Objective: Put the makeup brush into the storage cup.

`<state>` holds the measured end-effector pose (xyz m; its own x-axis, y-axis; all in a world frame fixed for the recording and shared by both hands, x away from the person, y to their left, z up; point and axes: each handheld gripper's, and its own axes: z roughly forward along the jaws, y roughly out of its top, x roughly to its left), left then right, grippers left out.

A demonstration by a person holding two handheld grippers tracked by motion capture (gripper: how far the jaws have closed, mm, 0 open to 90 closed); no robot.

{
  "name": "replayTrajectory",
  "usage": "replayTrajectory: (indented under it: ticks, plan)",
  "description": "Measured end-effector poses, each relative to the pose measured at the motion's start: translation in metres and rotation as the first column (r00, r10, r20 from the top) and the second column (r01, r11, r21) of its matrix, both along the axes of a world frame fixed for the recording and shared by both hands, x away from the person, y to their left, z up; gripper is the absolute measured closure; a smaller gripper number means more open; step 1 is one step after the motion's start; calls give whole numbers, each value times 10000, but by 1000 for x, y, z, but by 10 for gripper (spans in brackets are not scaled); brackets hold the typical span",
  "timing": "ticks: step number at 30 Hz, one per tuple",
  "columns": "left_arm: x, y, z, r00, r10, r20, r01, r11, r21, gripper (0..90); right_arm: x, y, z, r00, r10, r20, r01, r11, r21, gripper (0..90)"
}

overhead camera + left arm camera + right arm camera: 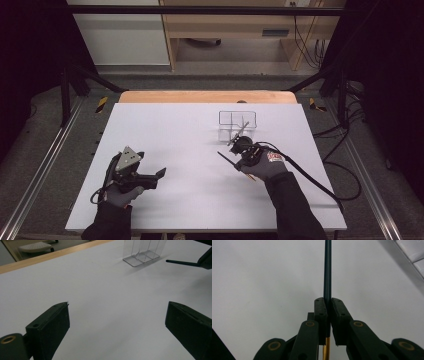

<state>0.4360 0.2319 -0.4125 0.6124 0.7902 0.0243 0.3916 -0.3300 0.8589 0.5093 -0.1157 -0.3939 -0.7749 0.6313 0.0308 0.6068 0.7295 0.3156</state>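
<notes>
Gripping a thin dark stick point(327, 270), the right gripper point(328, 305) hides its middle; we cannot identify it. We find the left gripper point(117, 322) wide open, empty, the clear divided holder point(143, 251) cut off above.

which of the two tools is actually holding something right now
The right tool, clamped on a thin dark pen with a gold end. The left tool is open, holding nothing.

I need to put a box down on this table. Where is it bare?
The white table is bare between the left gripper and its far edge. It is crowded on the right, where the right gripper holds a pen near the clear organizer.
</notes>
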Motion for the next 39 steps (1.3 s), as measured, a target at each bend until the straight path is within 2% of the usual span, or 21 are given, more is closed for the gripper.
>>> replayTrajectory:
  ticks: [6, 7, 12, 13, 16, 23, 30, 39]
  plan:
    - [-2, -4, 6, 9993, -346, 168, 342, 9991, 261, 48, -5, 4, 16, 9996, 255, 74, -256, 9994, 228, 838]
    - [-1, -5, 7, 9990, -394, 200, 388, 9988, 283, 48, -5, 5, 19, 9989, 437, 151, -441, 9986, 280, 838]
    - [-1, -7, 13, 9978, -567, 350, 554, 9978, 377, 48, -7, 8, 26, 9982, 585, 122, -590, 9974, 414, 838]
    - [-1, -8, 15, 9973, -619, 392, 601, 9972, 445, 48, -6, 8, 26, 9970, 744, 214, -753, 9963, 404, 838]
    - [-1, -10, 18, 9959, -767, 488, 738, 9955, 595, 47, -7, 11, 28, 9967, 803, 100, -806, 9962, 326, 838]
    - [0, -17, 25, 9907, -1146, 732, 1065, 9886, 1069, 46, -10, 18, 36, 9924, 1212, 221, -1221, 9915, 446, 838]
    - [1, -28, 32, 9816, -1698, 873, 1523, 9720, 1788, 45, -12, 22, 46, 9892, 1452, 214, -1464, 9869, 683, 838]
    - [3, -40, 35, 9672, -2341, 983, 2004, 9416, 2705, 42, -17, 29, 52, 9815, 1909, 153, -1915, 9792, 669, 838]
